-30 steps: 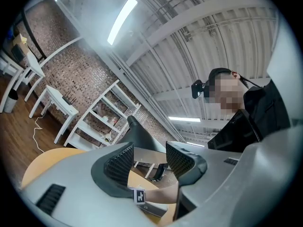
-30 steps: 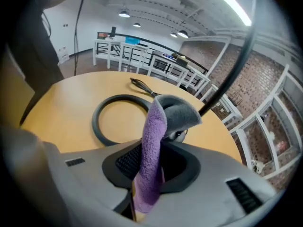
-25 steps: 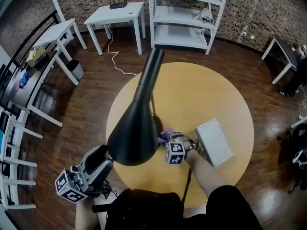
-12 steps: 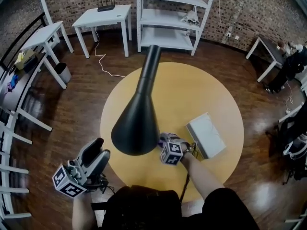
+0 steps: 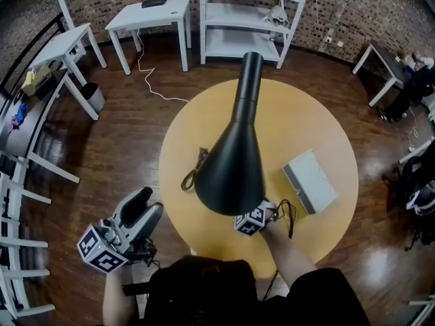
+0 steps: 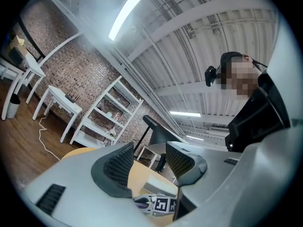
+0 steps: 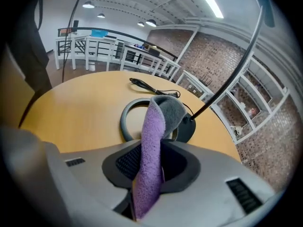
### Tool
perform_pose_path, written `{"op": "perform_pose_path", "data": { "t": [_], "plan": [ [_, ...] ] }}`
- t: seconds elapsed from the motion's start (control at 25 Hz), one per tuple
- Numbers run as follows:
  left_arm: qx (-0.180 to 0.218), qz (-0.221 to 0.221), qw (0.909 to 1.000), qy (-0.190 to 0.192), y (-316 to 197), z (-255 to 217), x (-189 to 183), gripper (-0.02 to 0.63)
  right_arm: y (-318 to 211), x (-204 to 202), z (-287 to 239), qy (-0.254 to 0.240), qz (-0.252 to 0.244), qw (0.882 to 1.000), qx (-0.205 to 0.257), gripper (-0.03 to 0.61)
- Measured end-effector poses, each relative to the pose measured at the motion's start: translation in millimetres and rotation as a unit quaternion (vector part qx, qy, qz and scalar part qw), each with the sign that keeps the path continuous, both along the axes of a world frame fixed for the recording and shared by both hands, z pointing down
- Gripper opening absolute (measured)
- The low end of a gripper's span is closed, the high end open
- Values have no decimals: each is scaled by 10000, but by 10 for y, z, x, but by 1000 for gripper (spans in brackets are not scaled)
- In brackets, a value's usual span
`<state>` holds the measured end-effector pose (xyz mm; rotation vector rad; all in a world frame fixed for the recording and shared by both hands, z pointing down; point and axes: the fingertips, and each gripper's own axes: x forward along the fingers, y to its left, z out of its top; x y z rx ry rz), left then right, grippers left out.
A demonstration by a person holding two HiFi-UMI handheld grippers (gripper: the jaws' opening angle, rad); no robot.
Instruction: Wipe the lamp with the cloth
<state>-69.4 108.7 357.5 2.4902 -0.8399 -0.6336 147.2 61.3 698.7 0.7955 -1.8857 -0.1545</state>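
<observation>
The black lamp shade [image 5: 231, 165] hangs over the round yellow table [image 5: 319, 114] on a thin bent neck. In the right gripper view, its grey ring base [image 7: 127, 122] and black stem foot [image 7: 187, 126] lie just ahead of my right gripper [image 7: 150, 162]. That gripper is shut on a purple and grey cloth [image 7: 154, 141], which stands up between the jaws. From the head view only the marker cube [image 5: 249, 221] peeks out under the shade. My left gripper [image 5: 151, 206] floats off the table's near left edge, open with nothing between its pads [image 6: 120, 162].
A white box [image 5: 310, 180] lies on the table right of the lamp. A black cable [image 5: 194, 170] curls on the table left of the shade. White shelving [image 5: 251, 12] and small white tables [image 5: 149, 12] stand beyond on the wooden floor.
The right gripper has rolled and slipped under the shade with the cloth, so only its cube shows. The left gripper has drifted a little. The cable has come into sight.
</observation>
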Motion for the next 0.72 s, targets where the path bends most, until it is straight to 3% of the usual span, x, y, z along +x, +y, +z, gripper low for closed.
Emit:
{"op": "perform_pose_path", "data": {
  "t": [0.32,0.48,0.72],
  "plan": [
    [-152,356,9986,-348,-168,304,42,209,313,-8,236,114,305,9984,-452,94],
    [-249,176,9989,-354,-199,394,70,209,468,-136,285,327,126,9970,-685,94],
    [-305,-190,9987,-360,-108,428,86,209,403,-46,120,-190,483,9961,-720,94]
  ]
}}
